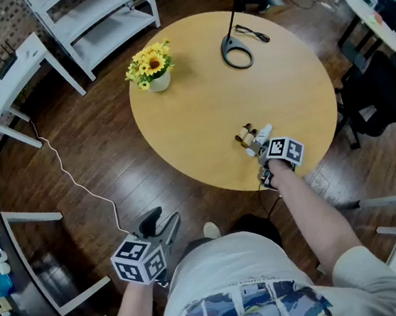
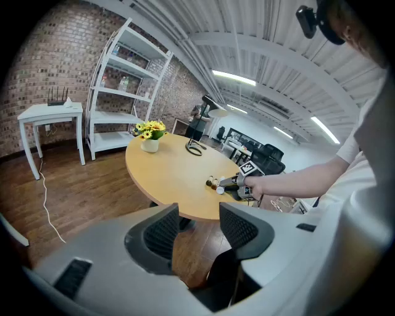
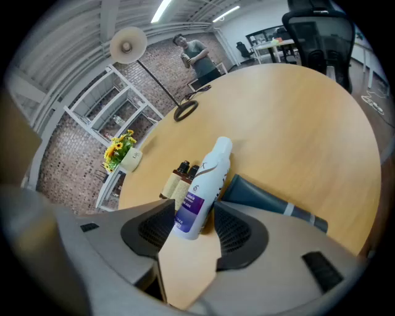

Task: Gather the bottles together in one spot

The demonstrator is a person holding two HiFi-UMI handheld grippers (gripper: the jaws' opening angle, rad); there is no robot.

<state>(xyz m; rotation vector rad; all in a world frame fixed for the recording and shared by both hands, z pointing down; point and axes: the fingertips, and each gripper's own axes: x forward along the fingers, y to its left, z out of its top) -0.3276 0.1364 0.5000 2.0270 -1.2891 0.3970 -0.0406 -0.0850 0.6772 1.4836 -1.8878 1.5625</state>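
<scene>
Round wooden table (image 1: 200, 117) in head view, wide bare top from centre twd 9 and 12 o'clock. At 1 o'clock black lamp base (image 1: 236, 50), pole cut off by frame top. At 11 o'clock yellow flowers in white pot (image 1: 151, 66). Left gripper (image 2: 199, 217) off the table at 7 o'clock, over wood floor, jaws apart w/ nothing between. Right gripper (image 3: 192, 213) at 5 o'clock, close to table rim, jaws clamped on white bottle (image 3: 207, 176), lying w/ cap twd table centre, base partly hidden btw the pads. Purple label on it, print too small to read. Dark teal tube (image 3: 262, 196) just beside at right, near end hidden behind the jaw. Two small brown bottles (image 3: 178, 182) just beside at left, dark caps, labels not readable.
</scene>
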